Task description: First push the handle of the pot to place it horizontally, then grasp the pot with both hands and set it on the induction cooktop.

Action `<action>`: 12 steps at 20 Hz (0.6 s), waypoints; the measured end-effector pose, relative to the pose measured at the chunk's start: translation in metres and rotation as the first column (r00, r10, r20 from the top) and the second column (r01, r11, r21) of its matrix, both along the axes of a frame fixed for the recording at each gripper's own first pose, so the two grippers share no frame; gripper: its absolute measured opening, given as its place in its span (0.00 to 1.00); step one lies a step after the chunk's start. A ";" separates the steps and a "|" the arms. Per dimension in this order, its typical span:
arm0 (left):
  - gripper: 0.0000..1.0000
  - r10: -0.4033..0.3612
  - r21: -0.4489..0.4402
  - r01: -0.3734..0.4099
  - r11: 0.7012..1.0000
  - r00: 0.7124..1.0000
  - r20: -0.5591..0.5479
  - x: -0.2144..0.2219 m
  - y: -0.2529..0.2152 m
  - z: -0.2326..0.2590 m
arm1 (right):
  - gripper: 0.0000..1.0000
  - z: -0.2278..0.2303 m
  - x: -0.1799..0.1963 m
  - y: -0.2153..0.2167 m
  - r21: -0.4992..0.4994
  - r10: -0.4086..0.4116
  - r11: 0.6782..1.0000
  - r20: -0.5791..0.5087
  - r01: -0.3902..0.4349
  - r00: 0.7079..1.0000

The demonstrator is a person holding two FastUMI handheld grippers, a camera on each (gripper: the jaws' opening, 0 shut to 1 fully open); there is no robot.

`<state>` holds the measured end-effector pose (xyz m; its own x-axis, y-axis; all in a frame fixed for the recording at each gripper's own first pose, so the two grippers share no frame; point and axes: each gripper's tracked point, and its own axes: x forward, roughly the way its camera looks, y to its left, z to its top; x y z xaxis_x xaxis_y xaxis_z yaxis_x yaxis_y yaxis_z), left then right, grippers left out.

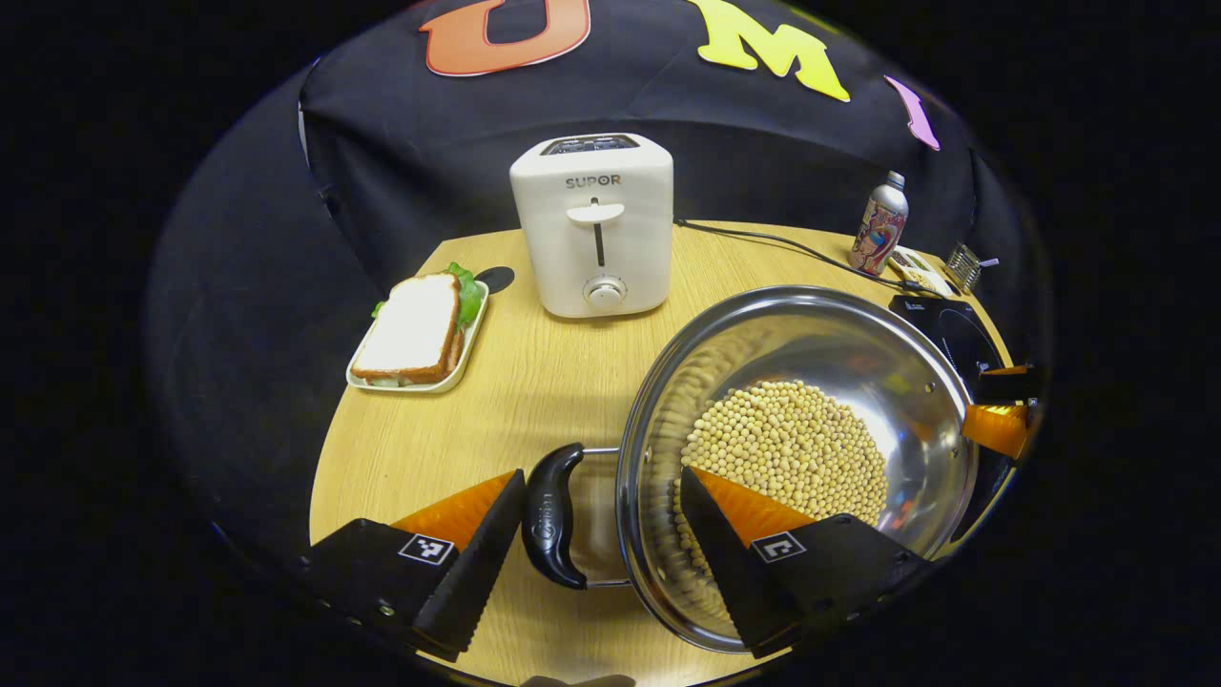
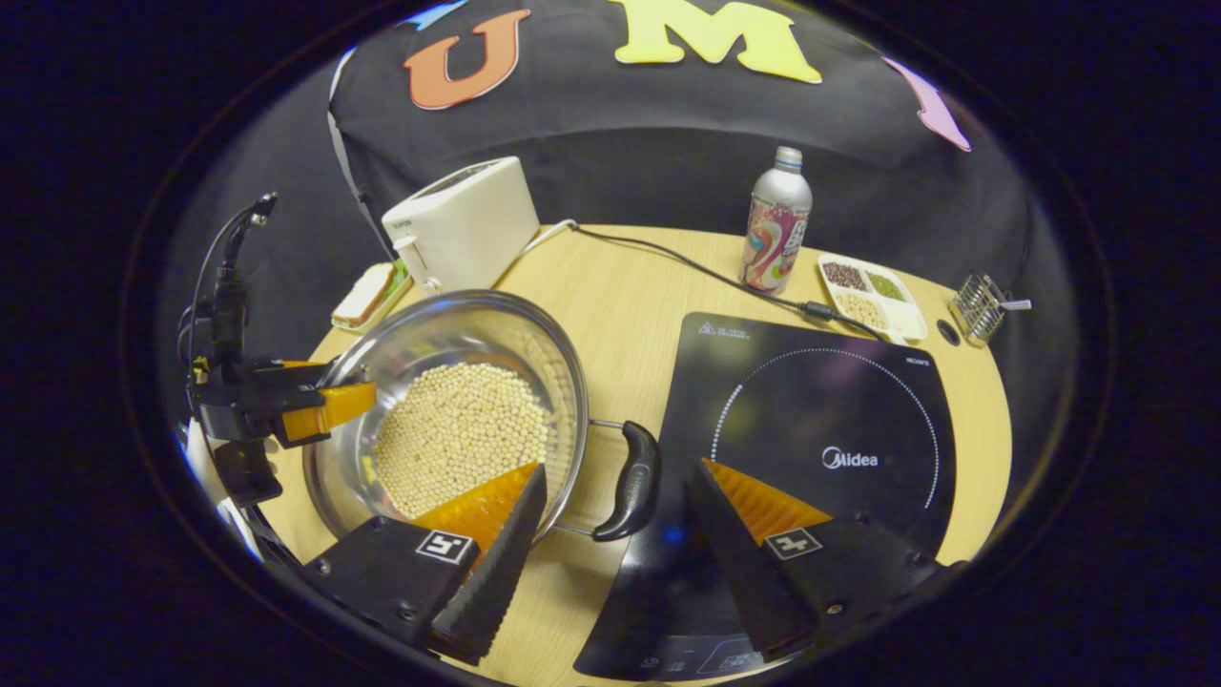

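Here, pot [image 1: 801, 458] handles between each pair of open tongs [image 1: 601, 534] [image 2: 620, 520].

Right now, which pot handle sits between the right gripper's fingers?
The handle on the pot side facing the induction cooktop. The opposite handle, toward the sandwich plate, sits between the left gripper fingers.

Polished, mirror-bright round steel pot [image 1: 916, 448] with glossy black plastic handle [image 1: 553, 515], on pale matt wood-grain table [image 1: 534, 382]. Far left, smooth white plastic toaster [image 1: 593, 224]; right, glossy black glass induction cooktop [image 2: 811, 420].
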<state>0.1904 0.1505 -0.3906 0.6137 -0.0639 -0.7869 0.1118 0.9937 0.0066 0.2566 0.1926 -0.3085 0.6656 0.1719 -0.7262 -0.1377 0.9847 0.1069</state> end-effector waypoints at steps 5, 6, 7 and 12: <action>0.82 0.004 0.005 -0.004 1.000 1.000 -0.030 0.001 0.001 -0.009 | 0.84 -0.006 0.004 0.008 -0.004 -0.021 1.000 -0.047 0.021 0.999; 0.81 0.012 -0.001 -0.012 1.000 0.999 -0.041 0.001 0.000 -0.011 | 0.79 -0.009 0.004 0.008 -0.018 -0.020 1.000 -0.060 0.019 0.998; 0.80 0.015 -0.005 -0.016 1.000 0.999 -0.050 0.000 0.000 -0.010 | 0.75 -0.008 0.006 0.008 -0.016 -0.037 0.999 -0.064 0.036 0.997; 0.71 0.059 -0.087 -0.070 0.994 0.991 -0.117 -0.004 -0.002 -0.007 | 0.65 -0.007 0.005 0.007 0.024 -0.091 0.995 -0.085 0.094 0.992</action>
<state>0.1859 0.1482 -0.3975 0.5257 -0.1014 -0.8446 0.0425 0.9948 -0.0930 0.2619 0.1994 -0.3158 0.6165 0.1333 -0.7760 -0.0353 0.9892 0.1419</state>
